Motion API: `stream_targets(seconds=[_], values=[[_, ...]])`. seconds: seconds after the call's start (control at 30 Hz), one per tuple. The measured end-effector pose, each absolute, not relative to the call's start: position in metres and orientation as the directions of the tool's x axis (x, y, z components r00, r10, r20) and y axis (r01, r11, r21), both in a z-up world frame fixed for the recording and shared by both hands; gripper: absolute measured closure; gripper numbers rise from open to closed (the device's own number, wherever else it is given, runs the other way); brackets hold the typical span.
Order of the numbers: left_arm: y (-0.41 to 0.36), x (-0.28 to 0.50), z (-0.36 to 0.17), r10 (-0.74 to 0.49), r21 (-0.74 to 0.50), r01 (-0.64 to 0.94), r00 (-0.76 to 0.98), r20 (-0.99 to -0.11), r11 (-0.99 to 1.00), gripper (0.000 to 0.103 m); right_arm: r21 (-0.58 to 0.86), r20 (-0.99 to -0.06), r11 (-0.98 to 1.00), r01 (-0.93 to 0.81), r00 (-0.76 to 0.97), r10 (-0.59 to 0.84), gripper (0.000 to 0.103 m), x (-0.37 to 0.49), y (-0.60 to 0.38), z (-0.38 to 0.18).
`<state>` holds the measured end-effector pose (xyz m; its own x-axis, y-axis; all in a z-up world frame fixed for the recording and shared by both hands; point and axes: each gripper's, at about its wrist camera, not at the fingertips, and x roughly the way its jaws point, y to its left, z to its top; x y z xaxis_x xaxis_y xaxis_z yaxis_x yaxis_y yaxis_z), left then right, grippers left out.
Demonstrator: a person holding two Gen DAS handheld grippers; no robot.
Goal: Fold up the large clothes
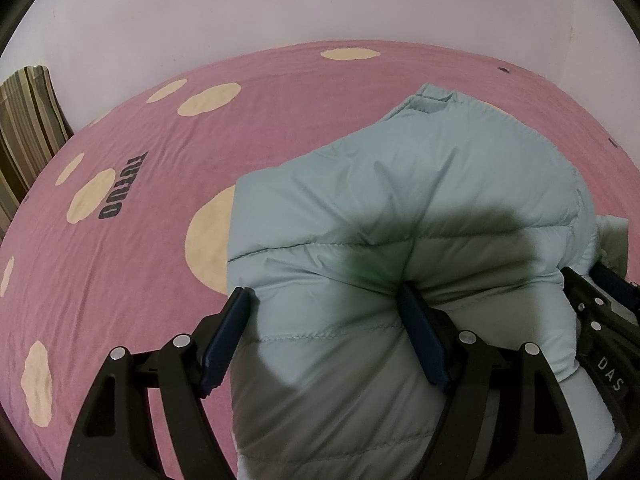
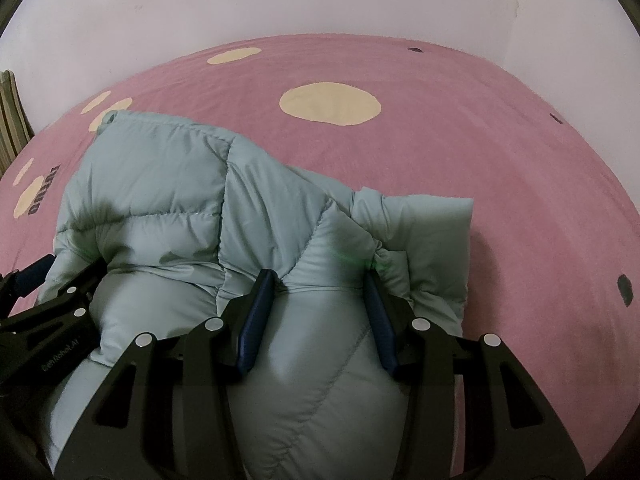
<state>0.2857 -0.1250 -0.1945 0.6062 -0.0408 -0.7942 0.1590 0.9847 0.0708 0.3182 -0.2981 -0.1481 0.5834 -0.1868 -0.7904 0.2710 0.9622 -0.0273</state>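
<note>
**Both tools gripping a puffer jacket on the bed**

A pale blue-green quilted puffer jacket is lying bunched on a bed covered with a pink sheet that is carrying cream spots and dark lettering. The near end of the jacket is bulging up between the fingers of both tools, while its far end is resting on the sheet towards the white wall.

The left tool is holding a thick roll of the padded jacket, its blue pads pressing into the fabric on either side, jaws standing wide around the bulk. The right tool is clamping a narrower fold of the same jacket, with the fabric puckering at both pads. Each tool is showing at the edge of the other's view, so the two are working close beside one another on the same near end.

A folded sleeve or side panel is sticking out to the right of the right tool, lying flat on the sheet. A striped cushion is standing at the far left against the wall.
</note>
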Motion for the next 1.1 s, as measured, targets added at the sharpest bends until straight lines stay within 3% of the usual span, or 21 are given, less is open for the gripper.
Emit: stream_targets(seconds=[0.3, 0.5, 0.63, 1.1], values=[[-0.123, 0.288, -0.189, -0.035, 0.064, 0.146, 0.593, -0.804, 0.987, 0.023, -0.039, -0.786, 0.96, 0.276, 0.585, -0.2, 0.053, 0.313, -0.295, -0.145], [-0.119, 0.29, -0.176, -0.055, 0.044, 0.159, 0.569, -0.821, 0.986, 0.023, -0.053, -0.784, 0.957, 0.284, 0.582, -0.216, 0.039, 0.306, -0.295, -0.131], [-0.114, 0.278, -0.162, -0.065, 0.031, 0.154, 0.578, -0.813, 0.988, 0.023, -0.046, -0.759, 0.95, 0.308, 0.607, -0.234, 0.038, 0.288, -0.296, -0.112], [-0.081, 0.175, -0.088, -0.094, 0.003, 0.133, 0.715, -0.692, 0.991, 0.02, 0.011, -0.7, 0.948, 0.318, 0.68, -0.22, 0.023, 0.201, -0.27, -0.057]])
